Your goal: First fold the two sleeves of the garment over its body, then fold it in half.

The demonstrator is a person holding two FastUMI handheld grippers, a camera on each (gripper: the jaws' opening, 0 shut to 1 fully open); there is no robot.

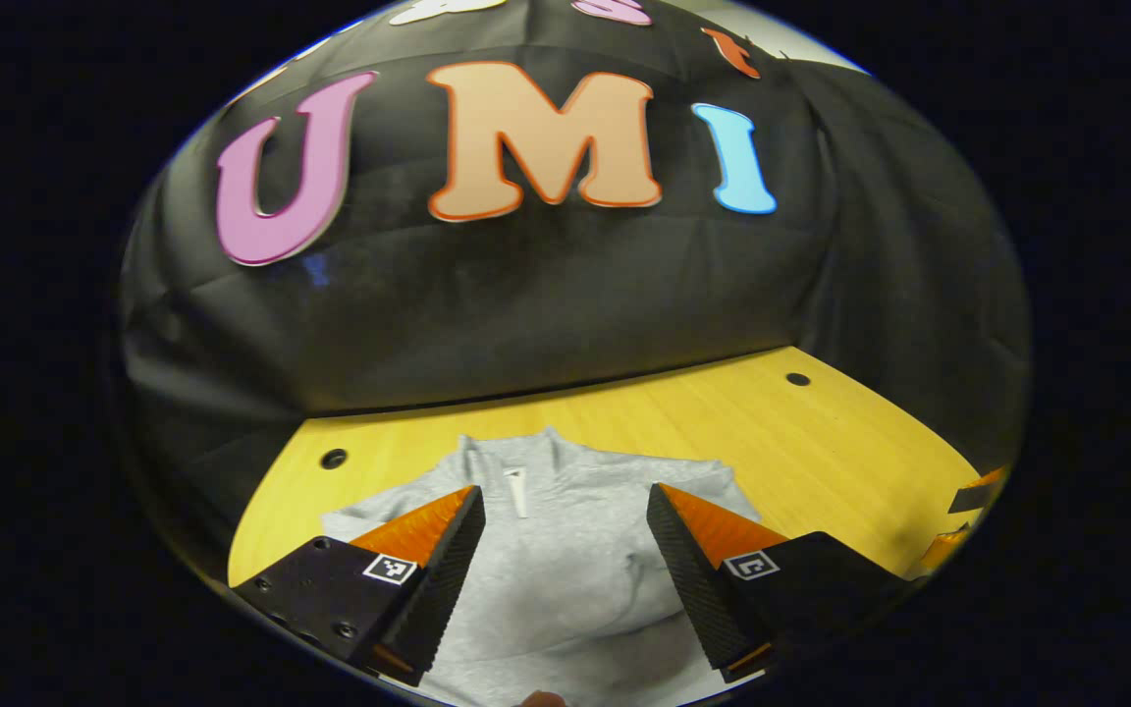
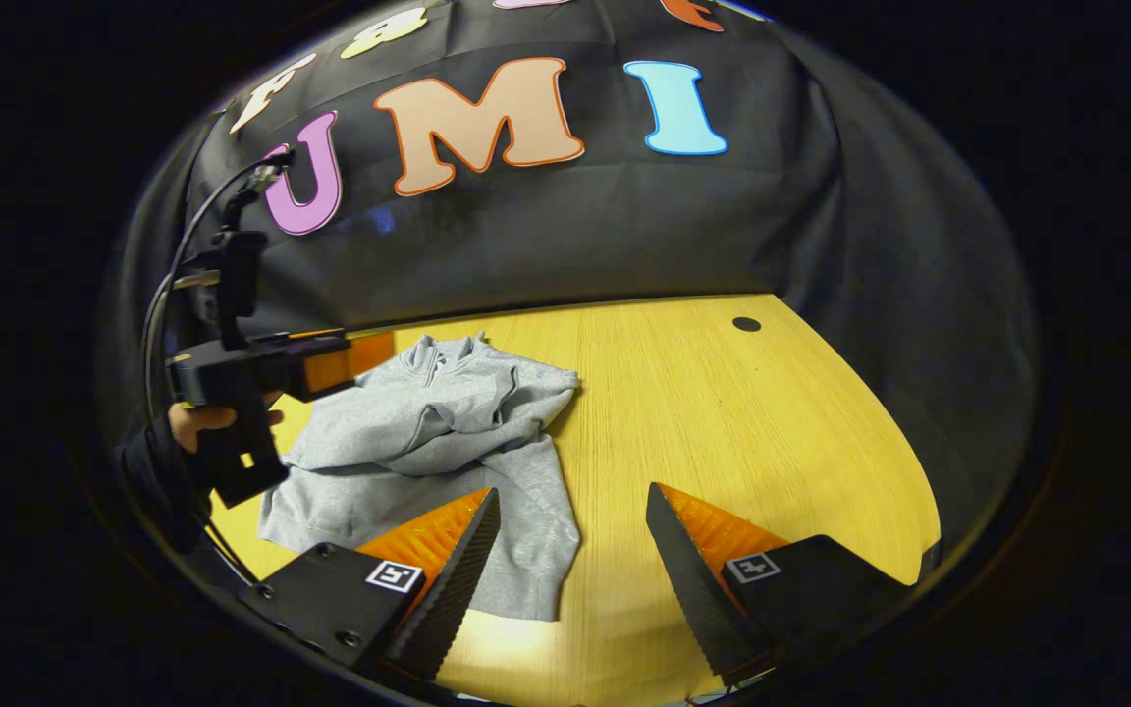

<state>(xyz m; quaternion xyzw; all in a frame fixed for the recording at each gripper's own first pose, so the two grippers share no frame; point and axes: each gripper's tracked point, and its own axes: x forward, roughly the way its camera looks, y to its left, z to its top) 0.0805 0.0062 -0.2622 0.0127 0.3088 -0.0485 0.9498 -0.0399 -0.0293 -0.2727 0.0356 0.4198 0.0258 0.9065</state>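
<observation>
A grey zip-neck garment [image 2: 428, 432] lies rumpled on the left part of a yellow wooden table [image 2: 742, 422], its collar toward the far wall, one sleeve [image 2: 526, 530] trailing toward the near edge. In the left gripper view, the left gripper [image 1: 565, 520] hangs above the garment's chest, jaws spread wide, grasping nothing. In the right gripper view, the right gripper [image 2: 573, 520] also stands wide apart and empty, one finger over the trailing sleeve, the other over bare wood. A person's hand [image 2: 212, 420] holds the left gripper at the far left.
</observation>
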